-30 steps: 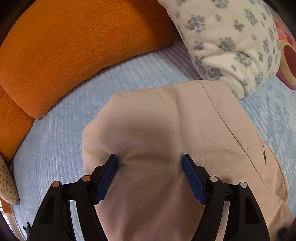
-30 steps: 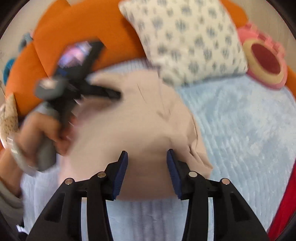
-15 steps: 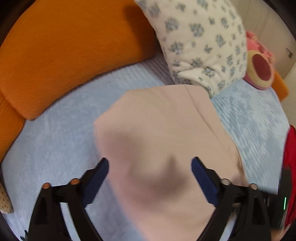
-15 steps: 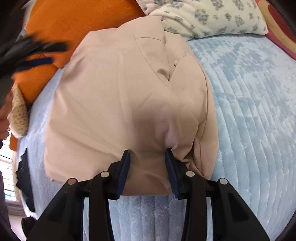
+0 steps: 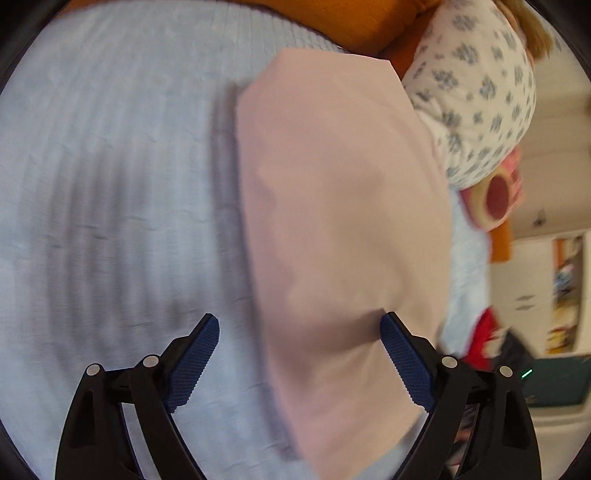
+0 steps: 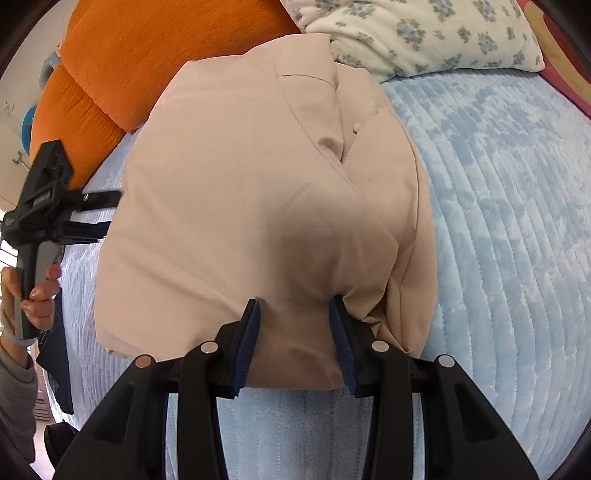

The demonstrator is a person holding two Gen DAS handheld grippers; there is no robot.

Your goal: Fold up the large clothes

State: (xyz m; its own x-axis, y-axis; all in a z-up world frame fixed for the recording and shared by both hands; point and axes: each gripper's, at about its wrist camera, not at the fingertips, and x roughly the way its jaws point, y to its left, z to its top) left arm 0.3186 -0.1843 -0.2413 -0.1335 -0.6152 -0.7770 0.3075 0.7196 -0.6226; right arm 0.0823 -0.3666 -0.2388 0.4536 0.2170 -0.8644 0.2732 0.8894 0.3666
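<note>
The right gripper (image 6: 293, 332) is pinching the beige garment's (image 6: 258, 192) near edge; the left gripper (image 5: 299, 365) (spread) is seemingly straddling its side.

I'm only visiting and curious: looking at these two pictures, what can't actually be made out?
- Left wrist view: the whole picture is blurred, so the beige garment shows no seams, and the shelves far right are unreadable.
- Right wrist view: the right gripper covers the garment's near edge; the layers underneath are hidden.
- Right wrist view: the left gripper fingertips vanish behind the garment.
- The floral pillow is cut off by the top edge.
</note>
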